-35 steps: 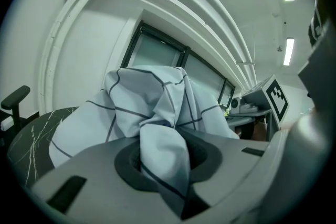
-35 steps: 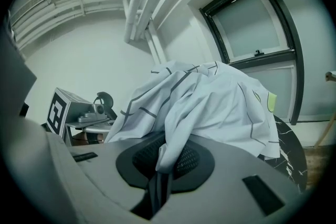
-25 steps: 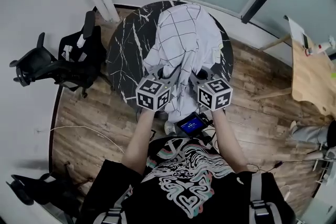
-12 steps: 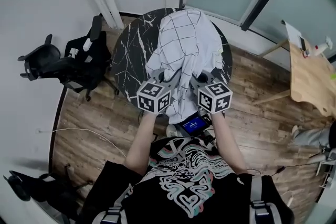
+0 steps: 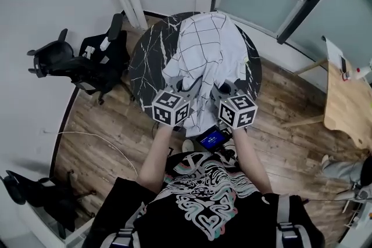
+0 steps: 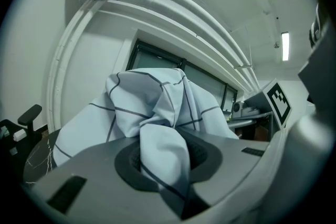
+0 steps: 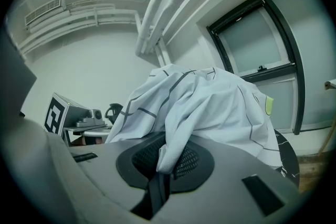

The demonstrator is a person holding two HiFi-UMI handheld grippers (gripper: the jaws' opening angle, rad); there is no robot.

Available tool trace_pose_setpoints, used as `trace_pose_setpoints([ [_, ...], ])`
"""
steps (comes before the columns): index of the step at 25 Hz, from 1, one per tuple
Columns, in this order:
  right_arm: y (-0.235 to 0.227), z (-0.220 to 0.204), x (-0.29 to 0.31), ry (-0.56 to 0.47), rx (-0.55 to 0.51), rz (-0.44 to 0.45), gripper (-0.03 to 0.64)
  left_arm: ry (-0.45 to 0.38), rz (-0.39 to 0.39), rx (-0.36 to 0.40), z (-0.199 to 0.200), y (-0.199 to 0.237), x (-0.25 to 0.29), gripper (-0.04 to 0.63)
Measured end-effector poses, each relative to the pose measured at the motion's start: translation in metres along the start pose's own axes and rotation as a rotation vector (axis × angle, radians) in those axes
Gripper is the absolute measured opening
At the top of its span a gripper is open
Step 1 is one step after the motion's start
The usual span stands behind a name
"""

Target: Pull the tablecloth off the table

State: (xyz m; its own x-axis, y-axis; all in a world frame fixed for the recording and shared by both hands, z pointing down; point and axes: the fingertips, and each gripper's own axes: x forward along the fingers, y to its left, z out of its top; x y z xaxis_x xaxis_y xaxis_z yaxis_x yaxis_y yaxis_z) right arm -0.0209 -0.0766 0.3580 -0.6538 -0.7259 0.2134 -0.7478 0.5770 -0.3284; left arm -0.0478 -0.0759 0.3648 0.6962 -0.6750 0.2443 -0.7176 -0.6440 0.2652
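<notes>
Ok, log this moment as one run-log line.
step: tablecloth removal, not done | left gripper: shut on tablecloth | right gripper: shut on tablecloth | cloth: bunched, partly on black marble table

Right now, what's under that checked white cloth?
A round black marble table; its left side shows bare. The cloth is bunched over much of the rest, so anything lying on the table beneath it is hidden.
</notes>
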Motion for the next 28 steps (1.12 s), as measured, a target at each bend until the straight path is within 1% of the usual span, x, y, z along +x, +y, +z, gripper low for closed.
trace_pose_setpoints([
  [5,-0.012,0.011,0.000,-0.013,-0.002,0.029,0.028,-0.024,0.024,0.003,0.008,-0.002,0.012,0.072],
  [11,-0.019,0.008,0.000,0.008,-0.003,0.043,0.028,-0.043,0.030,-0.026,0.004,-0.003,0.018,0.072],
  [28,-0.042,0.012,0.003,0.022,0.004,0.080,0.028,-0.034,0.052,-0.022,0.006,-0.003,0.041,0.072],
])
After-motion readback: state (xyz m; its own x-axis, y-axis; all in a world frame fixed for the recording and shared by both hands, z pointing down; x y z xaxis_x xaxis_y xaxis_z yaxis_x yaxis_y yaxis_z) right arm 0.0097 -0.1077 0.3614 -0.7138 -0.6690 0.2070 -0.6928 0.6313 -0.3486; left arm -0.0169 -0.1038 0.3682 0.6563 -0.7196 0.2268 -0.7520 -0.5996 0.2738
